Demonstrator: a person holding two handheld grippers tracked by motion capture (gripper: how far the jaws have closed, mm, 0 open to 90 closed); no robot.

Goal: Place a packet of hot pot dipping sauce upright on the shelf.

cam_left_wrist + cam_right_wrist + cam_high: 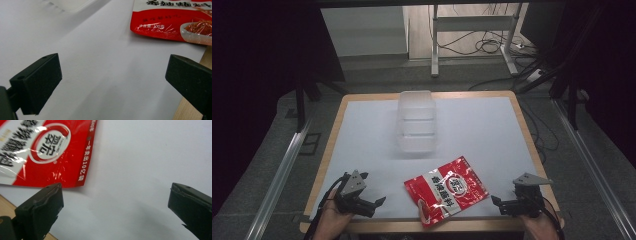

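- While lying flat near the front edge of the table (362,107), slightly right of its middle: red pouch (446,190), one corner reaching over the wooden front rim.
- Long axis of the pouch: slanted, running from the front-left corner of the pouch up toward the back-right.
- Left gripper (373,204) at the front-left corner of the table, jaws wide apart and holding nothing; pouch lying to its right and a little ahead, seen in the left gripper view at the upper right (172,20).
- Right gripper (502,205) at the front-right corner, jaws also spread apart and empty; pouch lying to its left, seen in the right gripper view at the upper left (45,150), its side edge just beyond the left jaw.
- Both grippers apart from the pouch, none touching it; hard to say which is nearer, the right one perhaps nearer to the upper corner, the left one to the lower.
- Clear plastic container (416,122) well behind the pouch, toward the back edge, seems empty.
- Probably next: approach to one side edge of the pouch, jaws turned across the thin rim.
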